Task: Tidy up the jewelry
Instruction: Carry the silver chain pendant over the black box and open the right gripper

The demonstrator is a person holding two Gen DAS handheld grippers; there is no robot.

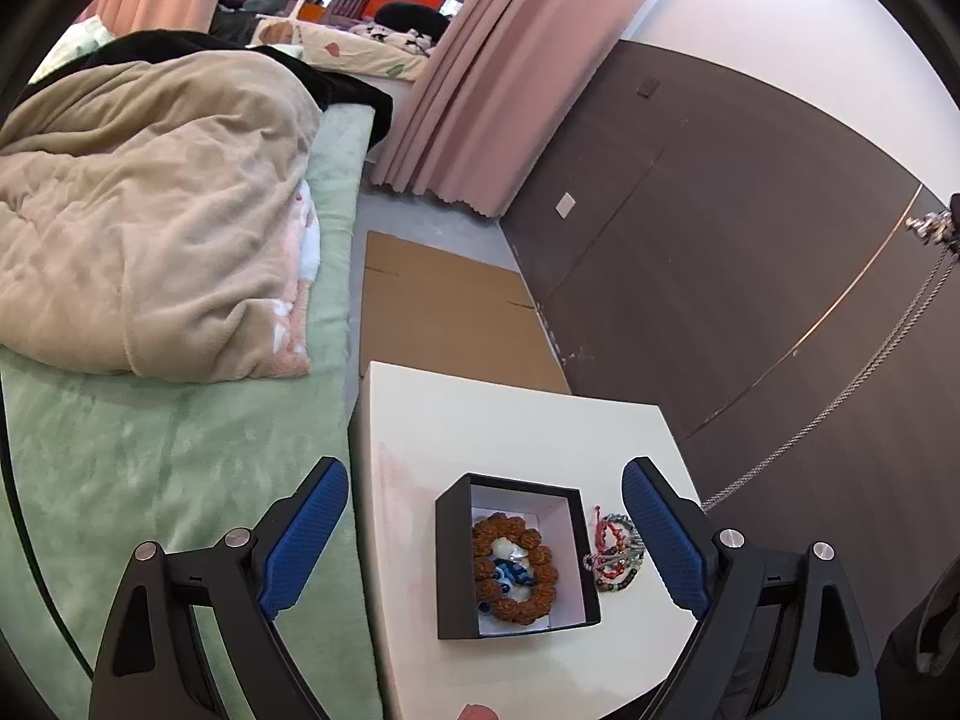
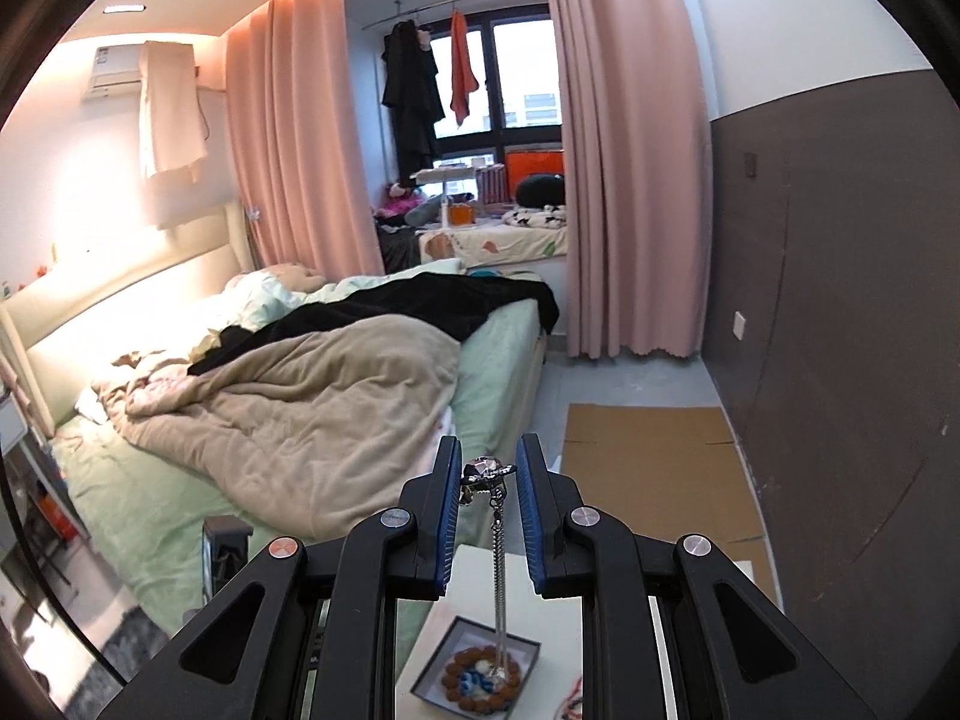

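Note:
A black box (image 1: 447,570) with a white lining sits on the small white table (image 1: 480,420). Inside lie a brown bead bracelet (image 1: 540,591) and a blue and white piece. Several thin bracelets (image 1: 615,552) are heaped on the table just right of the box. My left gripper (image 1: 486,516) hovers above the box, open wide with nothing between its blue pads. My right gripper (image 2: 487,471) is shut on the pendant of a silver chain necklace (image 2: 498,588). The chain hangs straight down over the box (image 2: 474,672). That same chain (image 1: 840,402) slants across the right of the left wrist view.
A bed (image 1: 150,450) with a beige blanket lies left of the table. Flattened cardboard (image 1: 444,312) covers the floor beyond it. A dark panelled wall (image 1: 750,276) runs along the right, and pink curtains (image 1: 462,108) hang farther back.

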